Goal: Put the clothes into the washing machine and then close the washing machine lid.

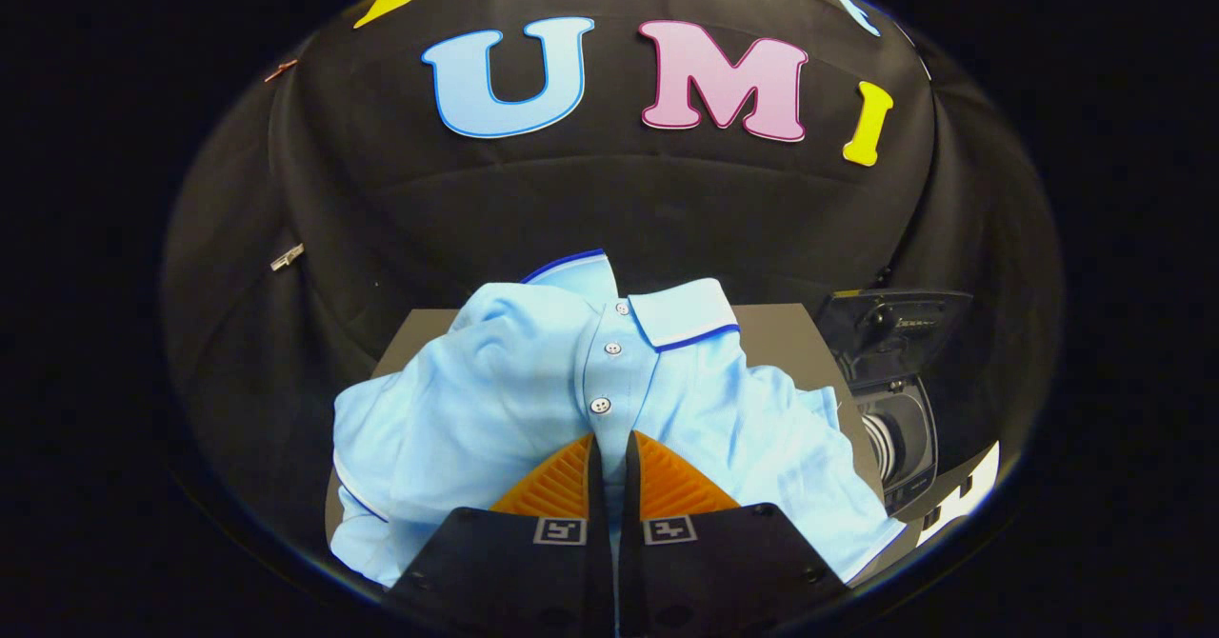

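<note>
Light-blue polo shirt (pixel 495 400) seemingly pinched by near-closed gripper (pixel 610 443) on table (pixel 781 328).

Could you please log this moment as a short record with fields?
shirt: light blue polo, crumpled on the table
gripper: fingers nearly together, pinching a fold of the shirt below its buttons
washer: small and dark, beyond the shirt to the right
lid: raised open
task stage: shirt gripped, not yet in the washer
</note>
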`<action>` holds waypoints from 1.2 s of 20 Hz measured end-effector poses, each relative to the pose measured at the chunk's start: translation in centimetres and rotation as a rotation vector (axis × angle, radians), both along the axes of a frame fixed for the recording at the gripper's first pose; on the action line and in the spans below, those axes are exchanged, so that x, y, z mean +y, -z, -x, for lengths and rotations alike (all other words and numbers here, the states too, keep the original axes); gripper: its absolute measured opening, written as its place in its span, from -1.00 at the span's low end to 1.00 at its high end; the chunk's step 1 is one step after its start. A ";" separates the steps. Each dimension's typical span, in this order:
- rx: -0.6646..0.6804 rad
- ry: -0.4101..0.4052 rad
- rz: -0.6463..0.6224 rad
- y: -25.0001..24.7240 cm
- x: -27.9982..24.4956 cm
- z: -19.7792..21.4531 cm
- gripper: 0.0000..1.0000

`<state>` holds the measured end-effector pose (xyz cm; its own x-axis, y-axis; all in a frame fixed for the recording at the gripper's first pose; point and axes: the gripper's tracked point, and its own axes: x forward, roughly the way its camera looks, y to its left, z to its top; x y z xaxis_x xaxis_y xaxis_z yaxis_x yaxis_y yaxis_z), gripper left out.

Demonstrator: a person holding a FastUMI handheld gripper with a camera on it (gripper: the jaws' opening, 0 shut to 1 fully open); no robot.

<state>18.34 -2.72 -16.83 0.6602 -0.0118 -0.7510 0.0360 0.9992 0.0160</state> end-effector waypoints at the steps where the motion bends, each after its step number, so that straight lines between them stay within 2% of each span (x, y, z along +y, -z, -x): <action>1: -0.017 -0.007 0.004 -0.6 -0.1 -0.2 -0.86; 5: -0.099 -0.053 0.041 -2.9 -0.3 -0.1 -0.86; 16: -0.119 -0.023 0.055 -4.3 -4.9 0.6 -0.86; 24: -0.134 0.006 0.057 -5.1 -12.4 -0.1 -0.86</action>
